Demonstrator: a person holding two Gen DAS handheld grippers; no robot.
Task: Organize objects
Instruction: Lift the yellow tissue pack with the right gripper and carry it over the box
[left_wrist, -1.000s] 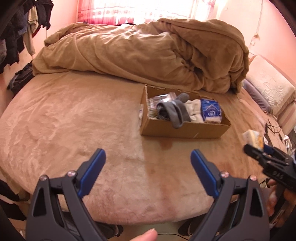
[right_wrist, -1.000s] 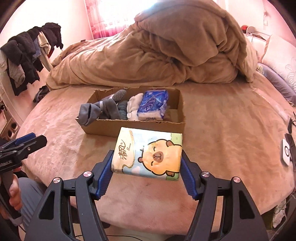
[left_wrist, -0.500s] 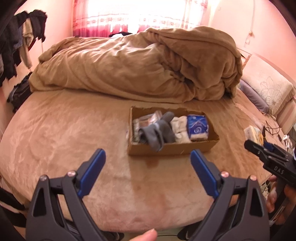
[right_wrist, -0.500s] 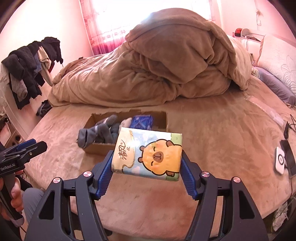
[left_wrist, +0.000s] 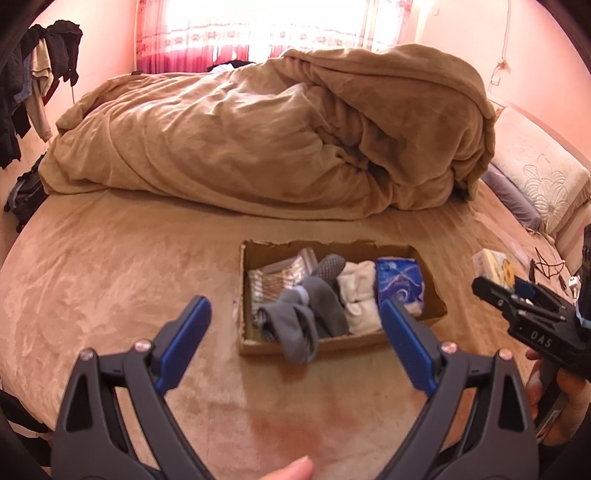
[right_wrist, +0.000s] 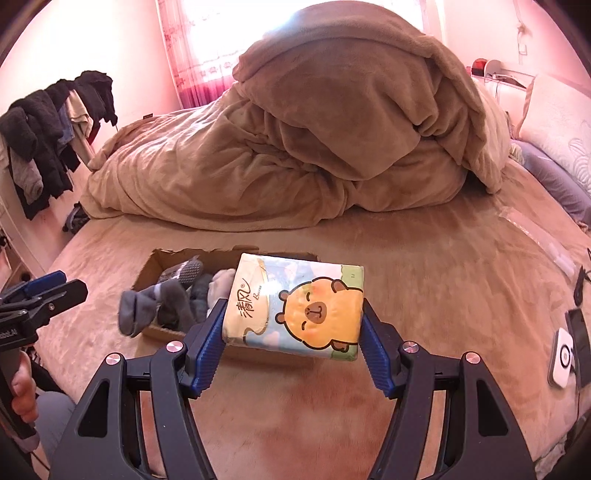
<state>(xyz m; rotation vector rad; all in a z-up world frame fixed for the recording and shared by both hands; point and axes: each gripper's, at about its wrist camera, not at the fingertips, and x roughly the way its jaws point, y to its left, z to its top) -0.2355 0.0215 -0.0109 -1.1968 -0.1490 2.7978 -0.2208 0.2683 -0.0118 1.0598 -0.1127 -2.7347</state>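
Observation:
A shallow cardboard box lies on the bed. It holds grey socks, white socks, a blue tissue pack and a clear packet. My left gripper is open and empty, above the bed in front of the box. My right gripper is shut on a tissue pack with a cartoon bear, held in the air in front of the box. The pack also shows at the right of the left wrist view.
A heaped tan duvet fills the back of the bed. Pillows lie at the right. A white device and cables lie near the right edge. Clothes hang at the left wall.
Both grippers have pulled back and risen, so the box looks smaller and lower in both views. The tissue pack stays clamped in the right gripper. The left gripper stays open.

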